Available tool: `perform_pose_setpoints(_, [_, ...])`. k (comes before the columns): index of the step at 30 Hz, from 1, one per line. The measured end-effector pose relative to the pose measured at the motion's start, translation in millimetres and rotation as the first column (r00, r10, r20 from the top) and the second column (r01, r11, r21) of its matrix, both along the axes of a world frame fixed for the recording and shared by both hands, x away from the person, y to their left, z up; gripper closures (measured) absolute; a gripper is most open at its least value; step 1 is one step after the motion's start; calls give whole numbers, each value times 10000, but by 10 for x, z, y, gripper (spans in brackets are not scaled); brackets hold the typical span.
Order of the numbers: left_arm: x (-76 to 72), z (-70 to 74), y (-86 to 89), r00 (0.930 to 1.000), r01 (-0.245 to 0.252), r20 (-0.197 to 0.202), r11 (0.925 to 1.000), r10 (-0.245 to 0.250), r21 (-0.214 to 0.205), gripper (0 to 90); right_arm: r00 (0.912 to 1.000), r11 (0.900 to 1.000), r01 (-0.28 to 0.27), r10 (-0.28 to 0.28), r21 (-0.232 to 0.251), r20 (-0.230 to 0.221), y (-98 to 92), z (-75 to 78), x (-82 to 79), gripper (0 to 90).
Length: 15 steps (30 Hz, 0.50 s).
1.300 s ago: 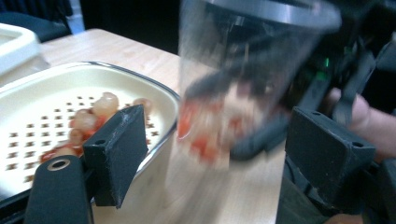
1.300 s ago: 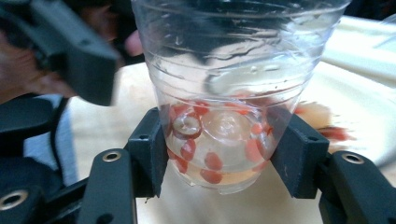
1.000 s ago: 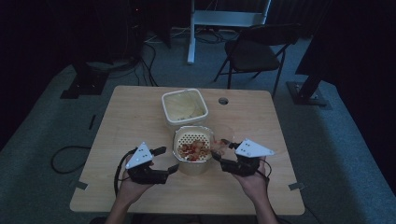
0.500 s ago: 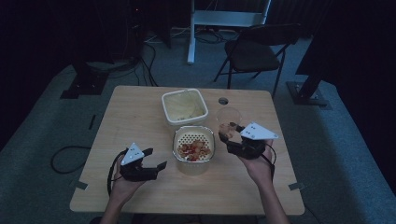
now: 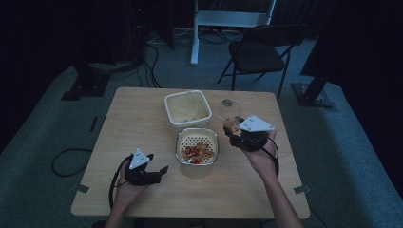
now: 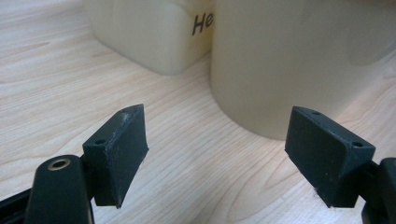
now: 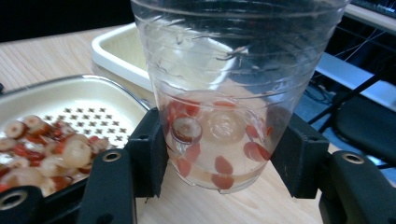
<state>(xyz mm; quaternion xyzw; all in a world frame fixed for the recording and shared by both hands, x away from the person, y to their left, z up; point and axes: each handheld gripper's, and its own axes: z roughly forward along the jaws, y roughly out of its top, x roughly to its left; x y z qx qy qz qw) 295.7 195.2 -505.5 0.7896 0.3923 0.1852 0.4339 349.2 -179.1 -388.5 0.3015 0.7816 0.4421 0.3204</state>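
My right gripper pinching a clear plastic cup of fruit pieces beside the strainer basket, my left gripper spread over bare table, holding nothing

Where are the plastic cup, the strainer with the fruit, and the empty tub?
plastic cup (image 7: 224, 93), right gripper view, clear side wall.
strainer (image 5: 186, 140), high view, bare holed floor near its rim.
empty tub (image 5: 186, 108), high view, inside bottom.
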Motion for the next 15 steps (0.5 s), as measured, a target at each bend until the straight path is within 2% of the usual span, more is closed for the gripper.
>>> perform_pose_setpoints(4, [-11, -29, -41, 10000, -17, 34, 9991, 15, 429, 217, 9999, 9992, 8, -2, -405, 164, 14, 61, 29, 422])
perform_pose_setpoints(5, [-12, -33, -50, 10000, 2, 34, 9989, -4, 477, 218, 9999, 9993, -15, 21, -385, 167, 12, 71, 32, 422])
perform_pose_setpoints(7, [-13, -43, -60, 10000, 3, 43, 9989, -5, 465, 217, 9999, 9996, -66, 70, -289, 154, 5, 92, 37, 421])
perform_pose_setpoints(10, [-8, -68, -59, 10000, -46, -20, 9986, 47, 529, 218, 9994, 9977, 56, -31, -679, 358, 13, 119, 37, 422])
perform_pose_setpoints(15, [11, -76, -33, 9999, -106, -122, 9990, 112, 428, 218, 9991, 9950, 21, 23, -996, 433, 12, 154, 49, 422])
